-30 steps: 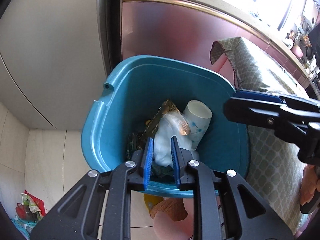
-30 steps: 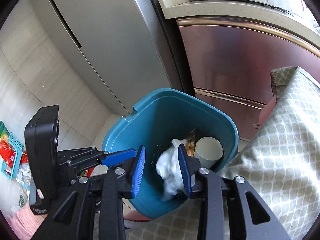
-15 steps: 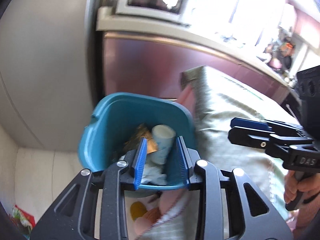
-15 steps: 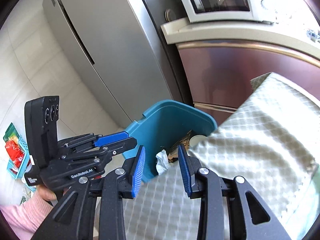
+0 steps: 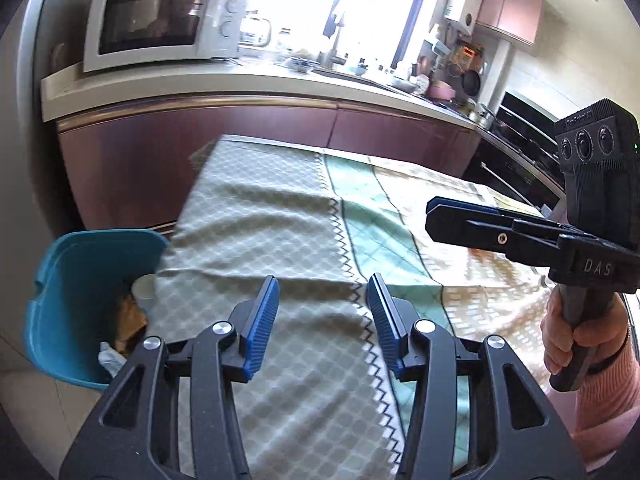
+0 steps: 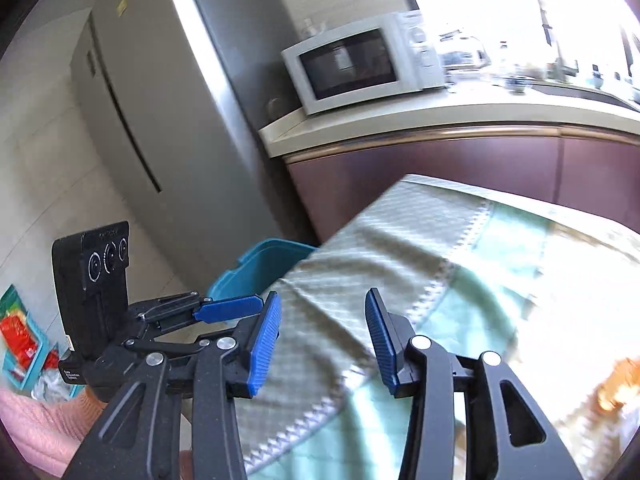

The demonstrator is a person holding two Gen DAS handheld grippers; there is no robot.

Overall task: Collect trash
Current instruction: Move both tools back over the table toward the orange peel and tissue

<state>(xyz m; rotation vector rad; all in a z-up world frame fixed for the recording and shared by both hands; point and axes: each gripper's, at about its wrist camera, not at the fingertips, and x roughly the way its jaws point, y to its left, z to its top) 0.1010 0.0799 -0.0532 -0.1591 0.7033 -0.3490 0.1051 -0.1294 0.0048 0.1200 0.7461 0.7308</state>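
The teal bin (image 5: 76, 280) stands on the floor at the table's left end. In it lie a white cup (image 5: 143, 289), a brown wrapper (image 5: 129, 314) and white tissue (image 5: 109, 360). My left gripper (image 5: 323, 314) hovers over the checked tablecloth (image 5: 280, 220), its jaws opening with nothing between them. My right gripper (image 6: 322, 330) is also over the cloth, its jaws opening and empty. Each gripper shows in the other's view: the right gripper (image 5: 434, 214) at the right, the left gripper (image 6: 240, 306) beside the bin (image 6: 260, 262). The table's far right is blurred.
A grey fridge (image 6: 152, 120) rises behind the bin. A counter with a white microwave (image 5: 156, 24) and maroon cabinets (image 5: 192, 148) runs behind the table. A teal basket with red packets (image 6: 20, 344) sits on the floor at the left. A hand in a pink sleeve (image 5: 572, 336) holds the right gripper.
Both grippers have lifted away from above the bin and swung right over the table, and their jaws have widened. The bin has slid to the left side of both views.
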